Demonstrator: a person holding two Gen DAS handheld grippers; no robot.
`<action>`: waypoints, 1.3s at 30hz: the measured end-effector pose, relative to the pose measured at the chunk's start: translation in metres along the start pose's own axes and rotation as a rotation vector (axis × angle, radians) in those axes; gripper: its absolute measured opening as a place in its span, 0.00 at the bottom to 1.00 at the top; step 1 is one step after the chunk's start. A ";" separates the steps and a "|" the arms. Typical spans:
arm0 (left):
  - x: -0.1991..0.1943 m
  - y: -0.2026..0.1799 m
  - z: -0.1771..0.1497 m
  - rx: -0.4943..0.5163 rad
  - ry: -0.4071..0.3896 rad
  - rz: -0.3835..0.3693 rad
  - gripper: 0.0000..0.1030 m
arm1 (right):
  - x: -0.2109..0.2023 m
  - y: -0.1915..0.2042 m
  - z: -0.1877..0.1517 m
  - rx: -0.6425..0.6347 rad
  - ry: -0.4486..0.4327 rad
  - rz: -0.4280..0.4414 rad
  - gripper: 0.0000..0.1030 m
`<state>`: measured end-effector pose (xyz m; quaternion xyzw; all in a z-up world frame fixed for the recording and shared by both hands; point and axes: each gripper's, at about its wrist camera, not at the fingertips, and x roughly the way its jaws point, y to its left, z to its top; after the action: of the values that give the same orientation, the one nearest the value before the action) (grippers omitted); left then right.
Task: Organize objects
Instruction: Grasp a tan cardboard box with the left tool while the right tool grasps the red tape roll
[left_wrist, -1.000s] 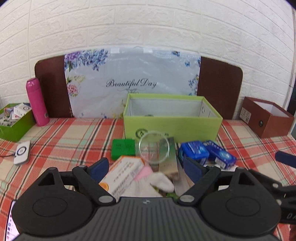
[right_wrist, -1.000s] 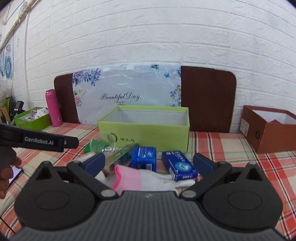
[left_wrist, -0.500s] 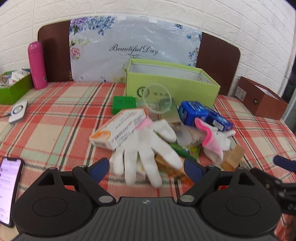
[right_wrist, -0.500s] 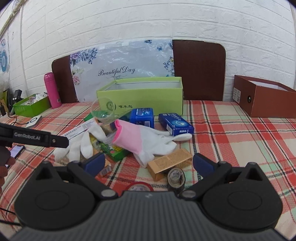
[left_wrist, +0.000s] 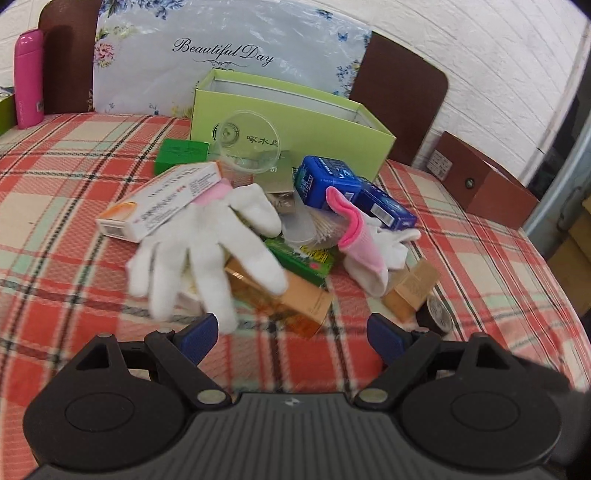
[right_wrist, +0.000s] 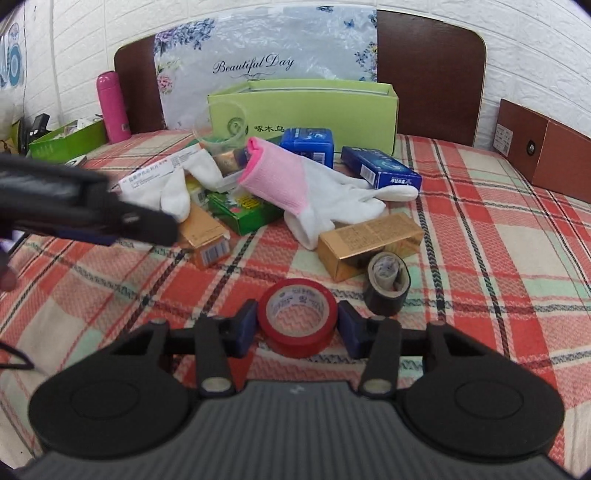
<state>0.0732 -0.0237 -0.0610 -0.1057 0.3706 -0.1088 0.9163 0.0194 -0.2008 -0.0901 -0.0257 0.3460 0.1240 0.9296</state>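
Right gripper (right_wrist: 297, 324) just closed, pads against the red tape (right_wrist: 297, 322) lying flat on the near cloth (right_wrist: 498, 258). Left gripper (left_wrist: 291, 332) wide, nothing between. Farther: black tape (right_wrist: 387, 287), gold box (right_wrist: 369, 245), gloves (right_wrist: 317, 192), then green box (right_wrist: 306, 110).

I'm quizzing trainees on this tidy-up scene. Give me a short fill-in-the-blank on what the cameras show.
1. The right gripper has just been closing around a roll of ____ tape.
2. Beside it stands a smaller roll of ____ tape.
3. The left gripper holds ____.
4. The white gloves have ____ cuffs.

Missing words: red; black; nothing; pink
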 end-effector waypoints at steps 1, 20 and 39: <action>0.007 -0.004 0.002 -0.011 -0.007 0.023 0.88 | -0.002 -0.001 -0.001 -0.003 -0.002 -0.006 0.45; -0.015 0.032 0.000 0.137 0.070 -0.040 0.54 | -0.009 0.005 -0.002 -0.025 0.007 0.036 0.49; 0.021 0.002 -0.002 0.200 0.105 -0.047 0.43 | -0.008 0.005 -0.008 0.006 0.032 0.025 0.52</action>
<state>0.0868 -0.0280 -0.0767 -0.0165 0.4029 -0.1723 0.8987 0.0072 -0.1989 -0.0903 -0.0206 0.3615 0.1343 0.9224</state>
